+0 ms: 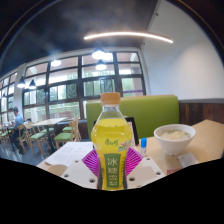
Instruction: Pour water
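A yellow drink bottle [111,142] with an orange cap is seen upright between the gripper [111,166] fingers, with a magenta pad [92,165] pressed against each side. A white bowl [174,137] is set on the table [205,140] at two o'clock from the bottle. Large windows [80,85] are seen beyond.

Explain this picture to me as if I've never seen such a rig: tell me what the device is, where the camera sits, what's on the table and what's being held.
There is no robot here. A person carries a hand-held two-finger gripper, and the camera rides on it, looking forward along the fingers. The pink pads low in the view are the fingers' inner faces. Between them stands a bottle of yellow drink with an orange cap; the pads sit tight against its sides, so it looks gripped. Just beyond, to one side, a white bowl rests on the table. Behind are a green bench, big windows and café tables.
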`<move>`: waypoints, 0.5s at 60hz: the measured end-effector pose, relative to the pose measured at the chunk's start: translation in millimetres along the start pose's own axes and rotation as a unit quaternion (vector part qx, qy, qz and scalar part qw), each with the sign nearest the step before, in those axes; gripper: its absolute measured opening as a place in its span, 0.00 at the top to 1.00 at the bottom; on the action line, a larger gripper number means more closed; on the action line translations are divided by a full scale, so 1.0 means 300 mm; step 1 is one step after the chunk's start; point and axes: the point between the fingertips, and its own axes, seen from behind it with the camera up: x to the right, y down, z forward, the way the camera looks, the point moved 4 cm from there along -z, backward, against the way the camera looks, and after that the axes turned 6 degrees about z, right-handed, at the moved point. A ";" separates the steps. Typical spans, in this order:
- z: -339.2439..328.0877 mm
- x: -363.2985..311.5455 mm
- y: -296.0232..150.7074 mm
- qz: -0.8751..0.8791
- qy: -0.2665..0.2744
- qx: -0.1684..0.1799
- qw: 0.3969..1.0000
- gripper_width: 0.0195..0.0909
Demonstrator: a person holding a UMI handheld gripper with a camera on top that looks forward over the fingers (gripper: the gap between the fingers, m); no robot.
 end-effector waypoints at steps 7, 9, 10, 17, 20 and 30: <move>0.062 0.006 0.031 -0.019 -0.013 -0.002 1.000 0.88; 0.038 -0.021 0.040 -0.027 -0.015 -0.011 0.999 0.88; 0.037 -0.024 0.038 -0.035 -0.015 -0.011 0.999 0.88; 0.034 -0.023 0.036 -0.036 -0.009 -0.002 0.999 0.87; 0.029 -0.025 0.038 -0.030 -0.009 -0.004 1.000 0.78; -0.007 -0.043 0.057 -0.011 -0.026 -0.051 0.998 0.16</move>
